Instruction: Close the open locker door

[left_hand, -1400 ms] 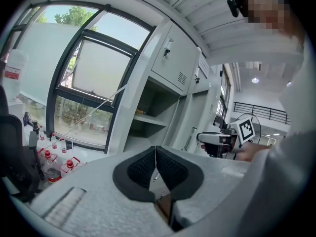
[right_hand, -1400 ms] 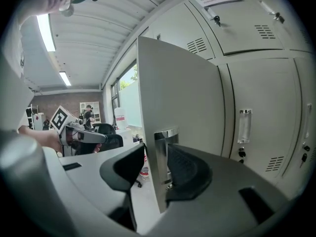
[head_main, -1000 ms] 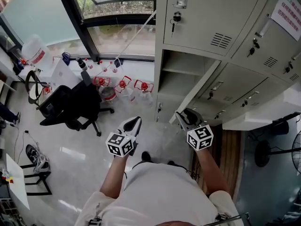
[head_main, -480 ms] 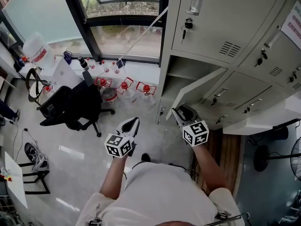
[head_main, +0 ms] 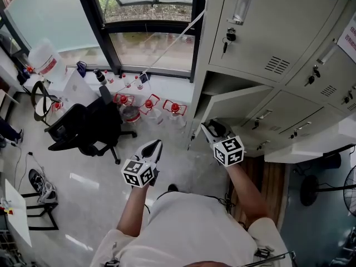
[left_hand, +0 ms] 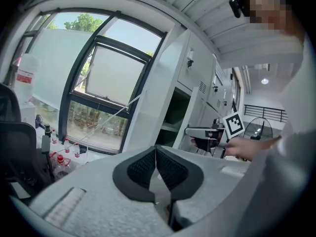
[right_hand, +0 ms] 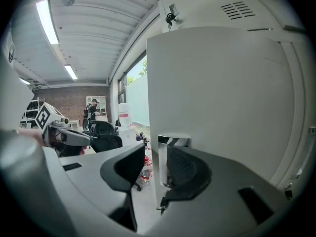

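Ahead of right gripper: locker door, ajar.
Jaws narrowly apart astride door handle; left gripper jaws together, above glossy floor.

The locker door is pale cream-grey. The left gripper and right gripper carry black-and-white square-marker cubes. Left of the door: a black chair and red-capped bottles.
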`<state>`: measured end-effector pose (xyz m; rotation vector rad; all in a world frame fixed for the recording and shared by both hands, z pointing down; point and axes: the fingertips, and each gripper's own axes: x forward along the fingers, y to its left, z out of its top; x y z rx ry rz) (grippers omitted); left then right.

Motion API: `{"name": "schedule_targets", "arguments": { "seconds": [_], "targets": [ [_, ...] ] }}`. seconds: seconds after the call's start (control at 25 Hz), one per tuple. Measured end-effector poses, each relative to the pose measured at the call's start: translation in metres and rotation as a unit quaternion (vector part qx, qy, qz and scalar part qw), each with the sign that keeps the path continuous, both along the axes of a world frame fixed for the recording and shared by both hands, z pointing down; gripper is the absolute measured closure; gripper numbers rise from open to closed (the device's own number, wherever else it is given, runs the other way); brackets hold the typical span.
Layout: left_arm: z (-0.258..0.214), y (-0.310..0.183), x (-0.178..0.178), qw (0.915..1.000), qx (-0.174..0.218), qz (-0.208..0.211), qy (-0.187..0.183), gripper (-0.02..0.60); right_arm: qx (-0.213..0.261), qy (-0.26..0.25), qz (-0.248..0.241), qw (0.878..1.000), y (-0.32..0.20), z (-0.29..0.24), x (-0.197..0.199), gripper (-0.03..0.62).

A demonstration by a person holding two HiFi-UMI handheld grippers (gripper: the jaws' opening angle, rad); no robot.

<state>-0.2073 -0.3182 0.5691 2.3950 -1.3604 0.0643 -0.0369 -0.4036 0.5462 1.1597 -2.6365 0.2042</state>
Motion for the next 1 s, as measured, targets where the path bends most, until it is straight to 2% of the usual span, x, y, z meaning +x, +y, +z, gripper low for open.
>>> {"name": "schedule_targets", "arguments": {
  "seconds": [0.48, 1.0],
  "targets": [
    [0.004, -0.009, -0.018, 1.0000, -0.004, 0.001, -0.001, 0.566, 0.010, 0.023, 0.007, 1.000, -0.040, 0.003, -0.013, 0.456],
    [0.015, -0.014, -0.041, 0.9999, -0.014, 0.002, 0.005, 0.566, 0.010, 0.038, 0.057, 0.998, -0.070, 0.018, 0.002, 0.456]
  ]
}}
